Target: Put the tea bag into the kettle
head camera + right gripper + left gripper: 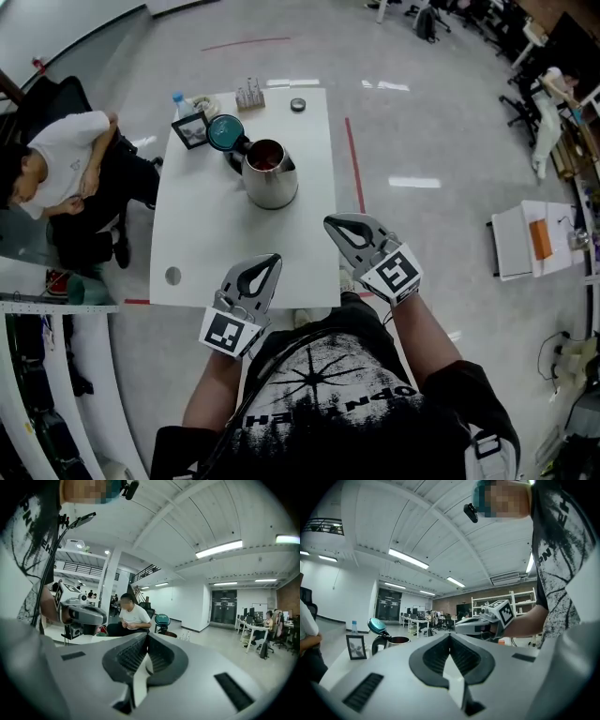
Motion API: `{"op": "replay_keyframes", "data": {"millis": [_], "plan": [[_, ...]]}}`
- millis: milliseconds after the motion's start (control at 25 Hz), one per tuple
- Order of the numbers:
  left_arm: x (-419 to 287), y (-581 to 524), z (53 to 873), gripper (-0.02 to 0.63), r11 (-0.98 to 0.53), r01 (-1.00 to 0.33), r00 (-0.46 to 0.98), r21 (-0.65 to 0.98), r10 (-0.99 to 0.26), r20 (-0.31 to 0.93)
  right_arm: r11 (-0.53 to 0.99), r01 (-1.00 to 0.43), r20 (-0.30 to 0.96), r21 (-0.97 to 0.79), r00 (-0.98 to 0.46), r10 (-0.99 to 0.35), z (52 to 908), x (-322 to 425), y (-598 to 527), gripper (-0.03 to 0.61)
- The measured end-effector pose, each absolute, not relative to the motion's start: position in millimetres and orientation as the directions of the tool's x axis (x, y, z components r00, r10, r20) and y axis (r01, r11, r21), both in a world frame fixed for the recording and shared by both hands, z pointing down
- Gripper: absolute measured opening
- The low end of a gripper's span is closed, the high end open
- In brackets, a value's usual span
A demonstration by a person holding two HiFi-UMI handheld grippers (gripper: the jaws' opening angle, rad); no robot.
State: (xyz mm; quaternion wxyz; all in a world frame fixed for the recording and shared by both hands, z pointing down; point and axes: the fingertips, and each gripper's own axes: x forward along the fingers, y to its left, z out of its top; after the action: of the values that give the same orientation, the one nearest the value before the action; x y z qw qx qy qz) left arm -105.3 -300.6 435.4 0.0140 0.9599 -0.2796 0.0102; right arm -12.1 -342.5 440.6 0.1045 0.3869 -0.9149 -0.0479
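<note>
A steel kettle [270, 174] stands at the middle of the white table [206, 234], its teal lid [225, 132] swung open. Something reddish-brown shows inside it; I cannot tell whether that is the tea bag. My left gripper [275, 260] hovers over the table's front edge, its jaws together and empty. My right gripper [330, 223] is just off the table's right front corner, also shut with nothing in it. From the left gripper view the kettle [389, 642] is far left and the right gripper [464, 626] is ahead. In the right gripper view only the teal lid [162, 619] shows.
At the table's far end stand a photo frame [190, 130], a water bottle [180, 101], a small rack [249, 95] and a round cap [298, 105]. A person [56, 159] sits left of the table. A cable hole [172, 276] is near the front left.
</note>
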Motion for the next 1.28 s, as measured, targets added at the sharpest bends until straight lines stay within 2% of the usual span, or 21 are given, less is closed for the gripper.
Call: {"op": "replay_keyframes", "data": {"millis": [280, 760, 1280], "plan": [[-99.0, -291.4, 426.3, 0.008, -0.859, -0.512, 0.859, 0.02, -0.512, 0.022, 0.663, -0.738, 0.13, 0.128, -0.65, -0.749, 437.7, -1.4, -310.5, 0.011], [-110.1, -291.4, 422.4, 0.008, -0.838, -0.546, 0.837, -0.012, -0.546, 0.036, 0.711, -0.697, 0.093, 0.087, -0.705, -0.703, 445.5, -11.7, -296.5, 0.011], [-112.2, -293.5, 427.0, 0.008, -0.831, -0.556, 0.831, -0.01, -0.556, 0.037, 0.743, -0.66, 0.133, 0.116, -0.731, -0.67, 454.7, -19.2, -300.6, 0.011]]}}
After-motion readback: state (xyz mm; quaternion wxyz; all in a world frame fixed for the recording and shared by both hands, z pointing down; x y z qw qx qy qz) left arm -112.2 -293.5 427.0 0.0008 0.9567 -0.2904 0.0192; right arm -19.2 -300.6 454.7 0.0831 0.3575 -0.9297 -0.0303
